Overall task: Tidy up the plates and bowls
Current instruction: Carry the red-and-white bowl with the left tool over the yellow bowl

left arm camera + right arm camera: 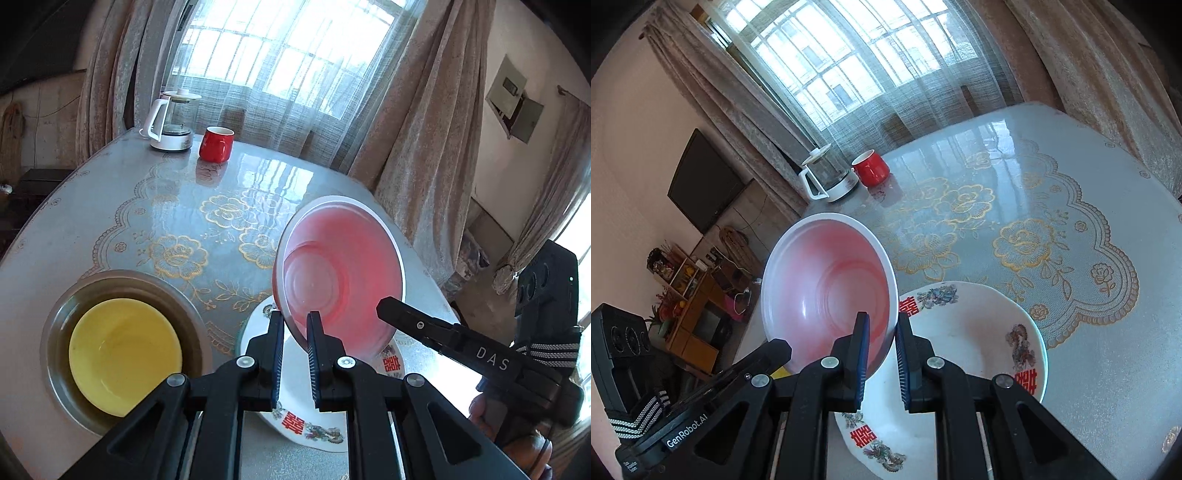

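A pink bowl (343,266) (827,280) hangs tilted in the air, gripped at its rim from two sides. My left gripper (295,325) is shut on the rim's near edge. My right gripper (881,326) is shut on the opposite edge, and it shows in the left wrist view as a black arm (384,306) reaching the bowl from the right. Just under the bowl a white plate (317,432) (979,332) with red characters and dragons lies on the table. To the left, a yellow bowl (122,354) sits inside a dark glass plate (125,275).
The round table (147,206) wears a glossy grey cloth with gold flowers. At its far side stand a red mug (216,144) (870,168) and a glass kettle (170,122) (827,181). Curtains and a window lie beyond; a shelf unit (690,295) stands on the floor.
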